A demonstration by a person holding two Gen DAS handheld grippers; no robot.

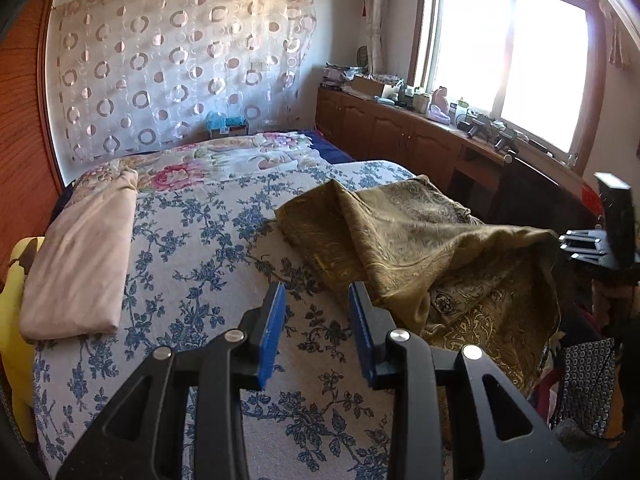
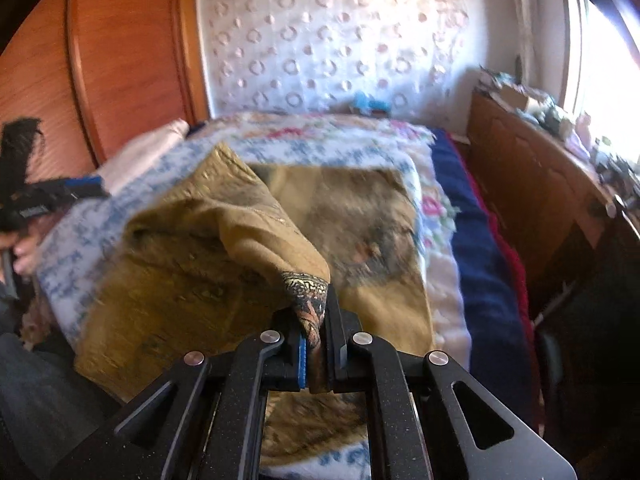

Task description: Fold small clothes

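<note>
Olive-gold paisley woven cloth hangs pinched at its corner in my right tongs, lifted to fold over; left tongs hover narrowly parted, empty, above the floral bed.

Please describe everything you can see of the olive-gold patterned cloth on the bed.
The olive-gold cloth looks thin and woven, with darker paisley-like ornament and a patterned border. It lies rumpled on the blue-flowered bedspread, partly flat. The right claw is shut on one bordered corner and holds it lifted, so a fold rises above the rest. The left claw is open beside it, not touching.
</note>
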